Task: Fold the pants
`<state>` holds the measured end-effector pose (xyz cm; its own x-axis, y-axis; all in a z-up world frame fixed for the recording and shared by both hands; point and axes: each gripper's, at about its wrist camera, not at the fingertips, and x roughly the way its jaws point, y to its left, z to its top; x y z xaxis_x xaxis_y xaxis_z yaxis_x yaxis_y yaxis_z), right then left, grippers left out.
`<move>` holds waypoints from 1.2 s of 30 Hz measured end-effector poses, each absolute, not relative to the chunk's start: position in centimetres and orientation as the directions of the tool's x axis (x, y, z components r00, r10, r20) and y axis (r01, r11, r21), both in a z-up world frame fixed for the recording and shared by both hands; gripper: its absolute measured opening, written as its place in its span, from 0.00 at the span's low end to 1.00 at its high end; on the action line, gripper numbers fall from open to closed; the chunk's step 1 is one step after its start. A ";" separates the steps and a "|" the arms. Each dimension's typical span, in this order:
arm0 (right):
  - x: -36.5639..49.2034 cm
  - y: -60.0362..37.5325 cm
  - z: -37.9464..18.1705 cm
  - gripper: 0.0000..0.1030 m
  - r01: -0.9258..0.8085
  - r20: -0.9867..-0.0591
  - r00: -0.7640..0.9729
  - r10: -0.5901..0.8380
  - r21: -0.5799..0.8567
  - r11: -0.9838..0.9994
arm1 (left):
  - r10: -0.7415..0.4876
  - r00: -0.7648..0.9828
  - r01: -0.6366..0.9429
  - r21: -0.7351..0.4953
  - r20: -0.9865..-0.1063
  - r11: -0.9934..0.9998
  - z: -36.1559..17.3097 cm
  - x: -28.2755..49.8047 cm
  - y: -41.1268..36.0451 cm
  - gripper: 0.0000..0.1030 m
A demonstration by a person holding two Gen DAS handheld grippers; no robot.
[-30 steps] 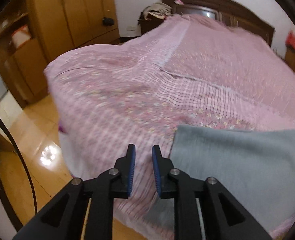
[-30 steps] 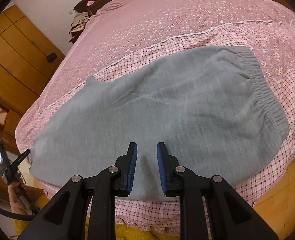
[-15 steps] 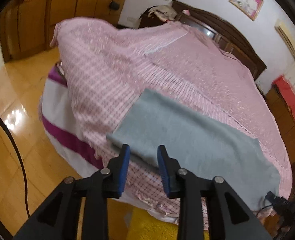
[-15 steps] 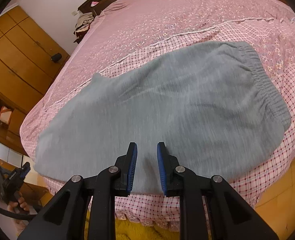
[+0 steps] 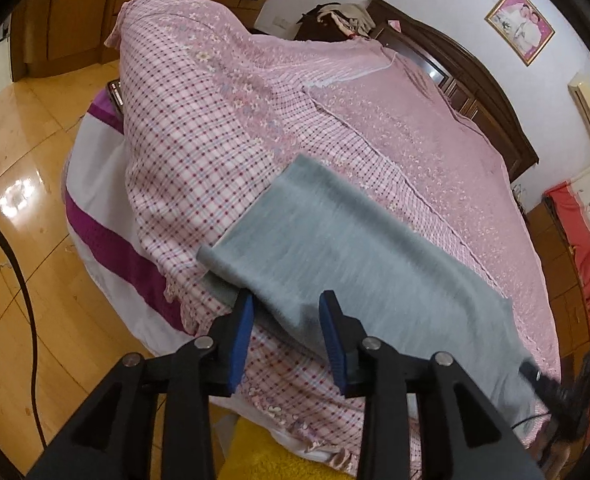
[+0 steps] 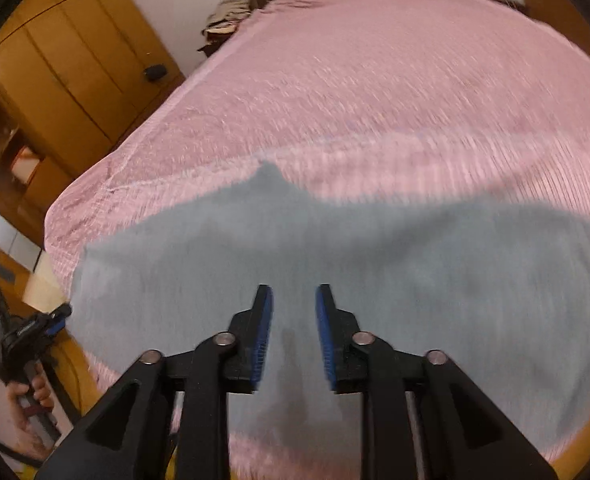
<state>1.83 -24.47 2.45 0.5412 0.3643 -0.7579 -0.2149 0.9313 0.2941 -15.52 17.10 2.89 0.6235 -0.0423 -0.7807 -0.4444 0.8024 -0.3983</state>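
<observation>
Grey fabric: the pants (image 5: 359, 256) lie flat on the pink bedspread (image 5: 435, 140), along the near edge of the bed, already doubled leg on leg, it seems.
Left gripper (image 5: 286, 320): jaws apart, having just been opening; the hem end of the pants lies between the blue pads, unpressed.
Right gripper (image 6: 294, 320): jaws apart, also just opening, hovering over the middle of the pants; this view is smeared, so contact is hard to judge.
Risk: pinching only the top layer at the hem would peel the legs apart; a corner near the bed edge could slide off.
Around: wooden wardrobe (image 6: 67, 68), headboard (image 5: 467, 64), black cable (image 5: 11, 264) on the floor.
Obstruction: nothing lies on the pants.
</observation>
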 end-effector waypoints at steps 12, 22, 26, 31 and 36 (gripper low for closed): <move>11.5 -19.9 -0.3 0.28 -0.333 -0.813 0.414 0.409 0.283 0.899 | 0.006 0.615 -0.445 -0.341 -0.788 0.828 1.8 -14.7 16.9 0.08; 12.7 -19.6 -2.0 0.09 -0.278 -0.796 0.477 0.373 0.266 0.923 | 0.104 0.566 -0.492 -0.233 -0.818 0.839 0.2 -14.9 17.9 0.05; 11.8 -19.3 -1.1 0.12 -0.271 -0.796 0.490 0.356 0.249 0.930 | 0.166 0.564 -0.479 -0.156 -0.809 0.864 1.7 -15.1 17.2 0.08; 9.8 -19.8 1.4 0.16 -0.255 -0.768 0.533 0.356 0.255 0.933 | 0.216 0.618 -0.475 -0.140 -0.756 0.869 5.1 -16.2 17.2 0.26; 7.2 -19.6 3.6 0.22 -0.291 -0.723 0.570 0.390 0.266 0.919 | 0.145 0.692 -0.375 -0.180 -0.708 0.909 7.7 -15.1 16.0 0.28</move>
<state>7.24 -19.65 3.61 0.5695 0.3903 -0.7234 -0.2912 0.9188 0.2665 -15.07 16.02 7.68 0.6917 0.1450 -0.7075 -0.3750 0.9094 -0.1802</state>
